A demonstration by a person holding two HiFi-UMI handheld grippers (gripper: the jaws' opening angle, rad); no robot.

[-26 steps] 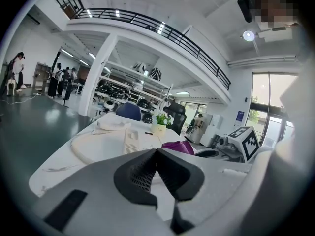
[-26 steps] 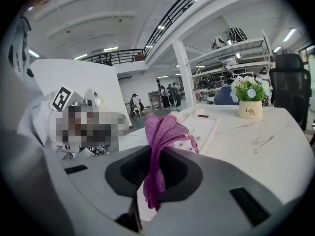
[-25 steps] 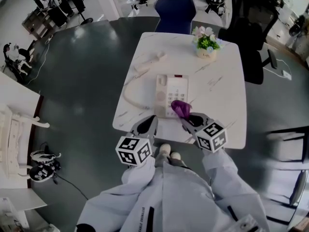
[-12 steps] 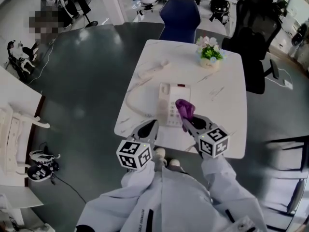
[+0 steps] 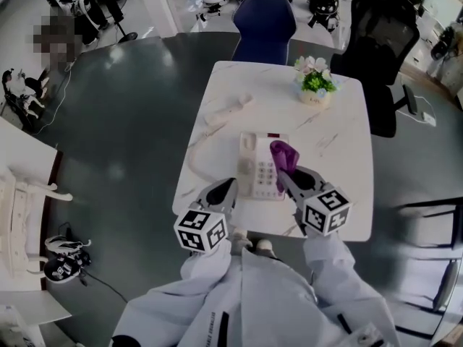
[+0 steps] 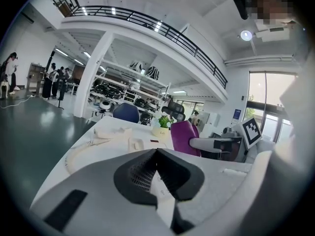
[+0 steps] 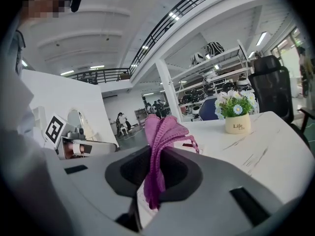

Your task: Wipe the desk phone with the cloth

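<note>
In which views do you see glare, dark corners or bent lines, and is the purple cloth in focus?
Head view: pale light patches glare on the dark glossy floor, and the edges of the table look bowed. Left gripper view: round fisheye frame, black corners, washed-out window. Right gripper view: the same black corners; the cloth is sharp.

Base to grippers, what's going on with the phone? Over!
Right gripper shut on cloth, over phone's right edge. Left gripper shut, empty, beside phone. Handset off, lying farther back. Nothing in the way.
</note>
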